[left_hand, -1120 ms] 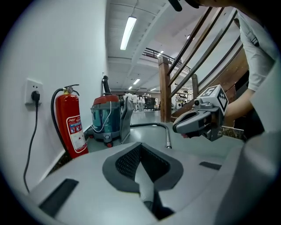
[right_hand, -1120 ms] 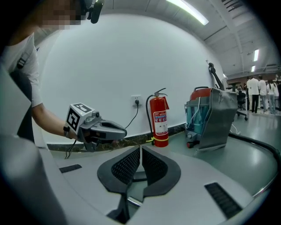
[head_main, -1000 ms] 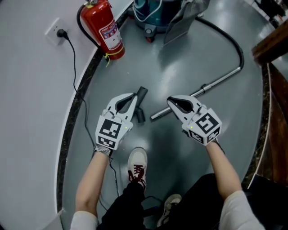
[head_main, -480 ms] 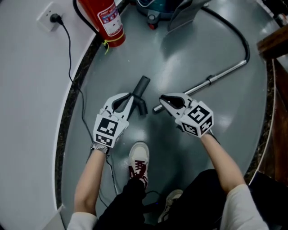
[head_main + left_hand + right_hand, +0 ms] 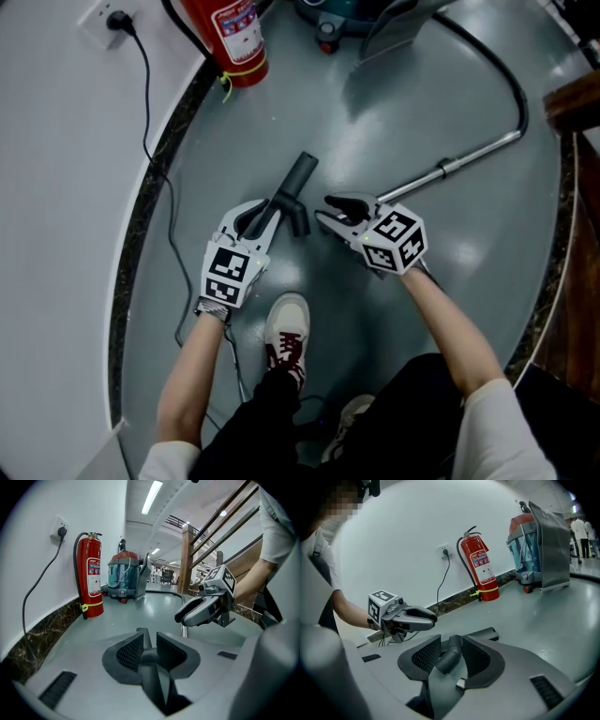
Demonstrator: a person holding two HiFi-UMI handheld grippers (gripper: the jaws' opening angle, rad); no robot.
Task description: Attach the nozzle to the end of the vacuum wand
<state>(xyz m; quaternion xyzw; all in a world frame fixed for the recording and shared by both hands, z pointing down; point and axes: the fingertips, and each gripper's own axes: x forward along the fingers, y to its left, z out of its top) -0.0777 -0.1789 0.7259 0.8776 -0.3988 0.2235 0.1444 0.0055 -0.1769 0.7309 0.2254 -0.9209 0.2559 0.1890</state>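
Around you: a red fire extinguisher (image 5: 234, 37) stands against the white wall. A teal vacuum canister (image 5: 323, 11) stands beside it at the top edge of the head view. A black hose (image 5: 511, 75) curves from the canister to the wand's far end.
Wall side: a plug sits in a socket (image 5: 111, 17), and its black cord (image 5: 150, 122) trails down over the dark marble skirting (image 5: 164, 159).
In the way: your shoe (image 5: 286, 330) is planted just behind both claws. Wooden railing (image 5: 574, 101) closes the right edge.
Materials: the floor (image 5: 394, 103) is smooth, glossy grey. The wand is a thin, shiny metal tube. The nozzle is matte dark plastic, a round neck widening to a flat foot. The claw pads are black and ribbed.
Nozzle (image 5: 300, 176): it lies on the floor, neck pointing away from you and lower part reaching in between the left claw's pads.
Wand (image 5: 450, 167): it lies slantwise on the floor, near end at the right claw, just beside the nozzle.
Left claw (image 5: 270, 211): the jaws have just been opening and stand slightly apart, straddling the nozzle without clamping it.
Right claw (image 5: 325, 211): the jaws have just been opening and stand apart, with the wand's rounded tube end between the pads, not clamped.
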